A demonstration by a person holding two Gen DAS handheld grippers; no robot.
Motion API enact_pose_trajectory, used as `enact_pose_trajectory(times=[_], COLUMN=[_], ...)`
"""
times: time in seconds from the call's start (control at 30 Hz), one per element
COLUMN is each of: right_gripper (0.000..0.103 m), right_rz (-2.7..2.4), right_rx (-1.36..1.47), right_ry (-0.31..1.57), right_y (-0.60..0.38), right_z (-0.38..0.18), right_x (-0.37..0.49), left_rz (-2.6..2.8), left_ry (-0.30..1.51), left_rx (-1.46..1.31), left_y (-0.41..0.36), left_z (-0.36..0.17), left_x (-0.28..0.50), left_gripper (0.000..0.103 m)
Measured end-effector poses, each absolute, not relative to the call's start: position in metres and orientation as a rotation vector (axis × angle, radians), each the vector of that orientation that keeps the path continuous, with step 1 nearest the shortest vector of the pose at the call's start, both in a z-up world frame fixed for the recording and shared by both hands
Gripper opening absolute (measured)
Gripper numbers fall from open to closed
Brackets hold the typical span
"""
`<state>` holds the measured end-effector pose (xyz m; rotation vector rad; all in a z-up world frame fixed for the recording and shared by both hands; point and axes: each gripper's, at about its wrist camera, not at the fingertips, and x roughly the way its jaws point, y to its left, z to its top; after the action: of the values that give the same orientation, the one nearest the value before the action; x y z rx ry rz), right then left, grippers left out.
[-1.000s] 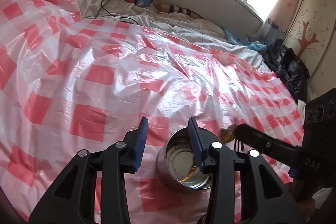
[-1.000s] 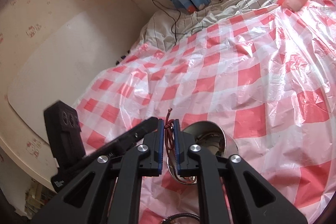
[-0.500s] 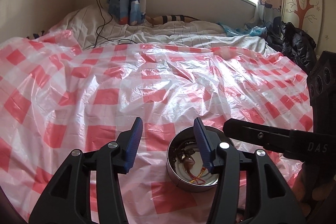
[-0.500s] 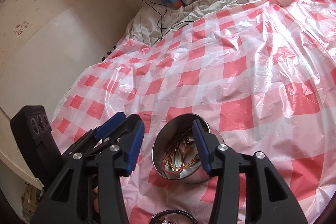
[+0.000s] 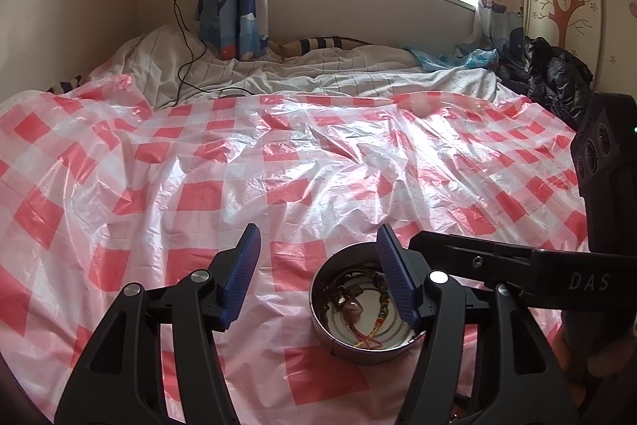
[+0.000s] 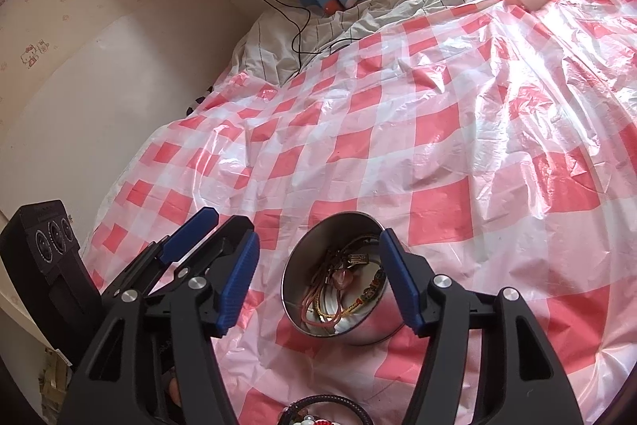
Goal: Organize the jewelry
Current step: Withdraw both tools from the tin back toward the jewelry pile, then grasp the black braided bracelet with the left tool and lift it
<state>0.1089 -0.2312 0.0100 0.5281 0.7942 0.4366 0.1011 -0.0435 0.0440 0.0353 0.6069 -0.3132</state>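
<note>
Hovering over the round metal tin (image 6: 350, 329) at the lower centre of the right wrist view, the right gripper (image 6: 318, 277) had its jaws still spreading with nothing between them; the left gripper (image 5: 314, 275) was likewise opening and empty, its right finger in front of the tin's near rim. The jewelry (image 6: 338, 289), a tangle of cords, chain and beads, lay inside the tin. The tin sat on slick checked plastic sheeting (image 6: 458, 130) over soft bedding, so a nudge from either finger could probably tip or slide it. A beaded bracelet (image 6: 322, 411) at the bottom edge risked being overlooked or snagged.
</note>
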Motion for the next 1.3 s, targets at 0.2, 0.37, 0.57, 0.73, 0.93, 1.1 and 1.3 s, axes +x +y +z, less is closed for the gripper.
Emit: enact_pose_trajectory(times=[0.2, 0.37, 0.57, 0.73, 0.93, 1.1, 1.3], right_gripper=[0.066, 0.067, 0.071, 0.071, 0.074, 0.076, 0.076], right_rz=[0.399, 0.444, 0.404, 0.392, 0.411, 0.407, 0.411], right_rx=[0.515, 0.388, 0.349, 0.398, 0.436, 0.441, 0.451], right_ry=[0.835, 0.945, 1.027, 1.015, 1.000, 1.006, 1.014], right_y=[-0.252, -0.248, -0.256, -0.270, -0.271, -0.272, -0.273], right_z=[0.020, 0.019, -0.003, 0.000, 0.009, 0.009, 0.007], right_x=[0.088, 0.061, 0.036, 0.025, 0.018, 0.012, 0.005], left_rz=[-0.416, -0.488, -0.648, -0.673, -0.672, -0.681, -0.761], left_ry=[0.706, 0.837, 1.043, 1.112, 1.165, 1.211, 1.172], left_rx=[-0.083, -0.153, -0.190, -0.094, -0.161, -0.166, -0.298], left_y=[-0.024, -0.009, -0.026, -0.049, -0.047, -0.053, -0.042], left_z=[0.042, 0.024, -0.010, -0.025, -0.036, -0.049, -0.038], left_x=[0.101, 0.099, 0.088, 0.075, 0.076, 0.077, 0.073], left_gripper=[0.058, 0.059, 0.059, 0.059, 0.054, 0.014, 0.009])
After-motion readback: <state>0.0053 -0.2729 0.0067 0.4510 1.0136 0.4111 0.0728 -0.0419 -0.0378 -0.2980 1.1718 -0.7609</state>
